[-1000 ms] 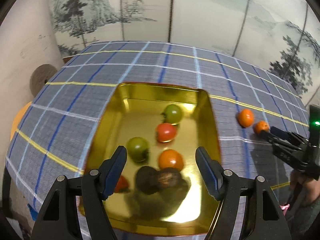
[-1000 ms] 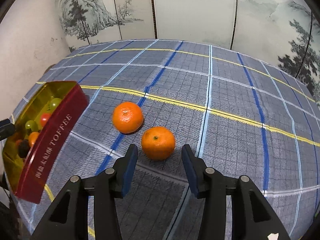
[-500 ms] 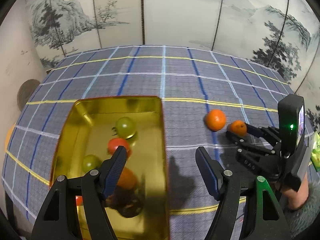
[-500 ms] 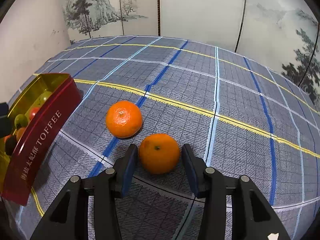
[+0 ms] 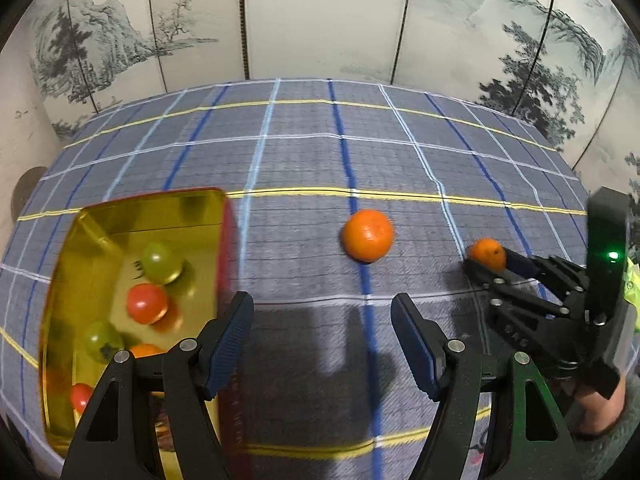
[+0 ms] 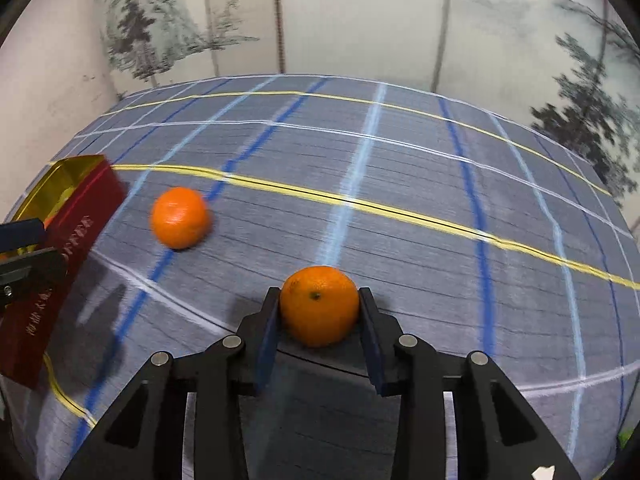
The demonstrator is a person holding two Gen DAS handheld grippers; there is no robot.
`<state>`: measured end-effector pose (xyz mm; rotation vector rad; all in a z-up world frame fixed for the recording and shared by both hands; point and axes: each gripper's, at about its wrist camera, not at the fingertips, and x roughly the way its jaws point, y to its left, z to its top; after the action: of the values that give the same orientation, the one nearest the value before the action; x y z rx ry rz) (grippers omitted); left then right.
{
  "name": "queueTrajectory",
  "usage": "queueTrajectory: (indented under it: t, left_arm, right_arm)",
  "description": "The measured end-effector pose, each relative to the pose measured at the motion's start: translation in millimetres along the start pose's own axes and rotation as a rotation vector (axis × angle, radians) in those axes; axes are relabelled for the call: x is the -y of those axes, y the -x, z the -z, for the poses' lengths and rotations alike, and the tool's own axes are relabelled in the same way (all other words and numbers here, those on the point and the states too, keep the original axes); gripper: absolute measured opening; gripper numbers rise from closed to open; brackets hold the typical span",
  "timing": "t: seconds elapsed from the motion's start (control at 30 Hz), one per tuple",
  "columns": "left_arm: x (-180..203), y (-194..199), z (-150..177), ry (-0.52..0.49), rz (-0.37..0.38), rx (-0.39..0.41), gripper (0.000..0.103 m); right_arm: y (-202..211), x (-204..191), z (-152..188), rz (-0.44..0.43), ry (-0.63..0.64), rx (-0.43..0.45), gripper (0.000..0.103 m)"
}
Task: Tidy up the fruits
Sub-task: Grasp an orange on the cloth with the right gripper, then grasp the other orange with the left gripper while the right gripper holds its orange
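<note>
My right gripper is shut on an orange mandarin; it also shows in the left wrist view. A second mandarin lies loose on the checked cloth, also in the left wrist view. My left gripper is open and empty above the cloth, between the tin and the loose mandarin. The gold-lined red tin at the left holds green, red and orange small fruits; its red side shows in the right wrist view.
A blue-grey checked tablecloth covers the table. A painted folding screen stands behind it, a pale wall at the left. The person's hand holds the right gripper at the right edge.
My right gripper closed on the near mandarin. My left gripper swung right, off the tin and over the cloth, still open.
</note>
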<state>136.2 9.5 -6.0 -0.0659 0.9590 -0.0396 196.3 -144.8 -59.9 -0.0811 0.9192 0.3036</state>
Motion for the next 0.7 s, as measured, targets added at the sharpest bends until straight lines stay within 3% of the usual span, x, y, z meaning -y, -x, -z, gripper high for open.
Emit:
queueTrajectory:
  t: [0.3,0.7]
  left_arm:
    - [23,-28,-15,-0.034,0.000,-0.028,0.072]
    - [37,-65,-30,-0.044,0.031,-0.078,0.071]
  right_arm:
    - [8,49,8,0.063,-0.070,-0.002,0.034]
    - [7,49,8,0.055,-0.080,-0.002,0.036]
